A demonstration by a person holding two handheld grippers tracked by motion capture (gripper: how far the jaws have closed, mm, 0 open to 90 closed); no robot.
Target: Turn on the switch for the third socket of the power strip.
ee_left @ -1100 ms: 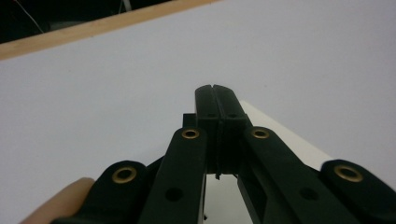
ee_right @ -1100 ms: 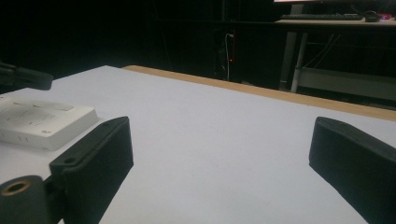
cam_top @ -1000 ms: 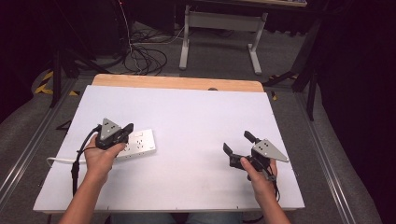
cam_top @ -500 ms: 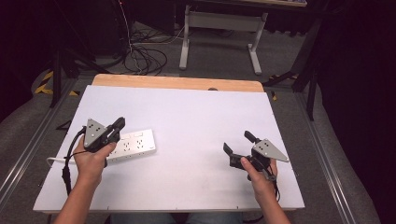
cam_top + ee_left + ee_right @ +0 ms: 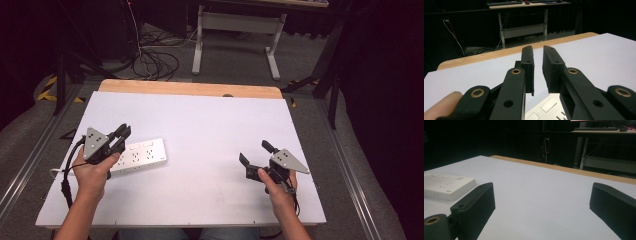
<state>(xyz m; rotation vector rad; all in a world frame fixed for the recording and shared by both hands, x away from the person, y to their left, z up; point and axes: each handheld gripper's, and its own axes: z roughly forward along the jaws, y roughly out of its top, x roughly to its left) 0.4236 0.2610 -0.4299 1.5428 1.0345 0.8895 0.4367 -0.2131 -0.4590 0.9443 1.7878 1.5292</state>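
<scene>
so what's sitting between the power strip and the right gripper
Nothing: in the high view only bare white table top lies between the power strip and the right gripper.

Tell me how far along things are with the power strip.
Nothing looks finished. The power strip lies flat on the table, ungripped. The left tool hovers over its left end, jaws nearly together and holding nothing. The right tool waits wide open, well apart. Any grasp or move is left.

Power strip (image 5: 137, 156) left end hidden under left tongs (image 5: 123, 133); cord probably there.
</scene>
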